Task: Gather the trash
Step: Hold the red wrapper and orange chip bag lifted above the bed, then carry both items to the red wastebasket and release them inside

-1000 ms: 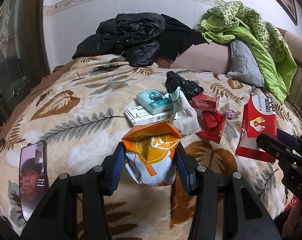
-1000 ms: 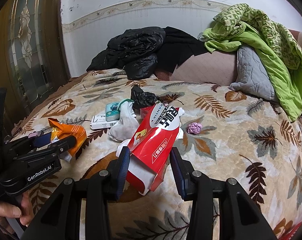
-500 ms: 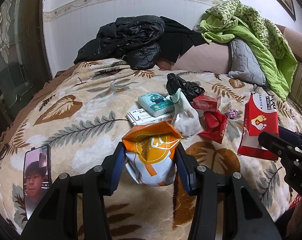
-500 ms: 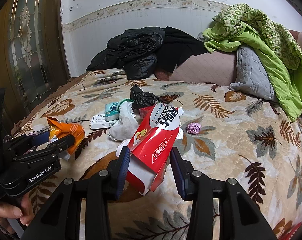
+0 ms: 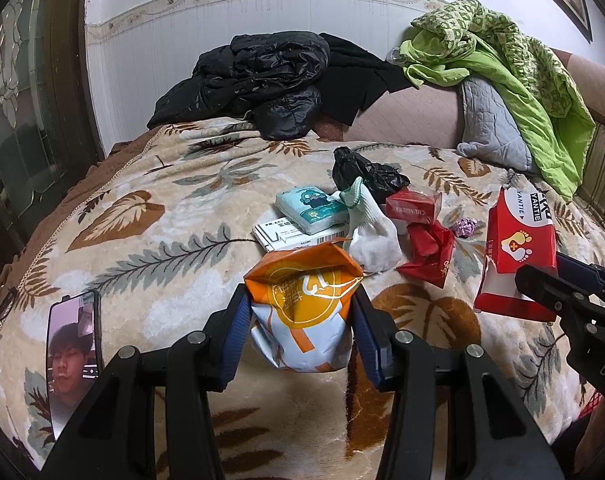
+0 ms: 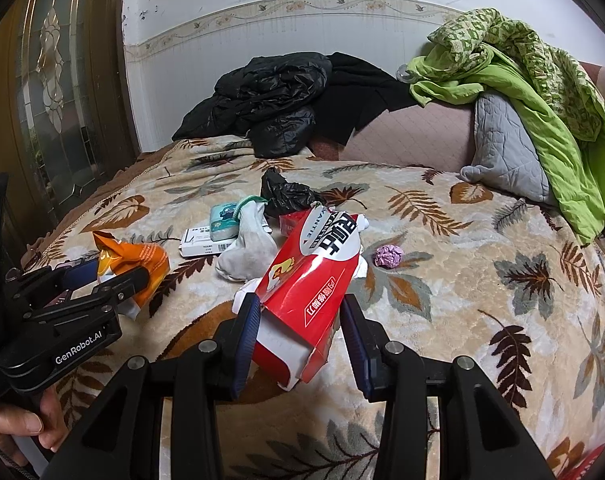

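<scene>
between each gripper's jaws, one piece of trash is held.
left gripper (image 5: 300,332) clamps orange snack bag (image 5: 302,300), right gripper (image 6: 298,344) clamps red carton (image 6: 310,280); next, probably carry both to a bin.

Home bedroom: bed (image 6: 462,280) with leaf-print blanket, heaped clothes (image 6: 270,100), grey pillow (image 6: 502,152), wallpaper border (image 6: 262,12), glazed door (image 6: 50,80).

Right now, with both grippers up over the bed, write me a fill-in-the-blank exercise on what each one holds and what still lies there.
1. The left gripper is shut on the ____ snack bag.
2. The right gripper is shut on a ____ box.
3. The white sock lies on the ____.
4. The crumpled foil ball is ____ in colour.

Missing words: orange; red; blanket; purple
</scene>
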Demonstrator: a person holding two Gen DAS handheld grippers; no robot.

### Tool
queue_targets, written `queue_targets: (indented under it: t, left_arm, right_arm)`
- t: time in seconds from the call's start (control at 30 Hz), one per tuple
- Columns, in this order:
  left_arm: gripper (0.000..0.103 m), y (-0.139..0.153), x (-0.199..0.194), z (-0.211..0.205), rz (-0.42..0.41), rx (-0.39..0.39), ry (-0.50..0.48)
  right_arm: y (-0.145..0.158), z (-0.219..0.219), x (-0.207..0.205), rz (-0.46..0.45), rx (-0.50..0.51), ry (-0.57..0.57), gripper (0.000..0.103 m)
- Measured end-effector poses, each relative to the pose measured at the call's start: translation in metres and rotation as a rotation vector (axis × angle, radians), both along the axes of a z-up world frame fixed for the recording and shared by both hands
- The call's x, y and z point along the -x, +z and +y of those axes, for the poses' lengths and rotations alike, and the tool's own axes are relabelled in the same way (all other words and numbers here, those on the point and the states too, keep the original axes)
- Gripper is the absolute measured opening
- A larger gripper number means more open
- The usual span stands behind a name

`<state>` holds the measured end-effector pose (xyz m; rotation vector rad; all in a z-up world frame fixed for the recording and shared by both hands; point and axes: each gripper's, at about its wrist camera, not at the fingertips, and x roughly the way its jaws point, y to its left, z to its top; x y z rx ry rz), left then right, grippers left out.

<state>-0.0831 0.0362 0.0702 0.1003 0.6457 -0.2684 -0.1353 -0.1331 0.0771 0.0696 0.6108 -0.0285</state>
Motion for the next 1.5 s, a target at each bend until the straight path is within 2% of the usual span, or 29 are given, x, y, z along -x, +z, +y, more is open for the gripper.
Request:
queue_targets:
  t: [0.77,0.97,1.07,1.27,1.37,1.5]
  left_arm:
    - [0.048,-0.001,0.0,-0.004,0.012,0.012,-0.029]
    - [0.048,0.002,0.006,-0.007,0.026,0.037,-0.063]
    - [0.048,0.006,0.012,-0.014,0.029,0.041,-0.102]
    - [0.048,0.023,0.037,-0.048,0.026,0.051,-0.244]
    - [0.048,0.035,0.057,-0.075,0.028,0.06,-0.342]
    - [0.048,0.052,0.086,-0.122,0.06,0.082,-0.496]
  right_arm:
    - [-0.002,-0.005,-0.002,0.014,-0.026,-0.023,0.046]
    - [0.009,-0.013,0.009,-0.004,-0.086,-0.036,0.046]
    - [0.022,-0.022,0.026,-0.03,-0.121,-0.048,0.046]
    - [0.042,-0.051,0.077,-0.036,-0.181,-0.083,0.046]
    - [0.049,-0.076,0.11,-0.043,-0.169,-0.144,0.046]
    - [0.055,-0.122,0.163,-0.042,-0.17,-0.281,0.046]
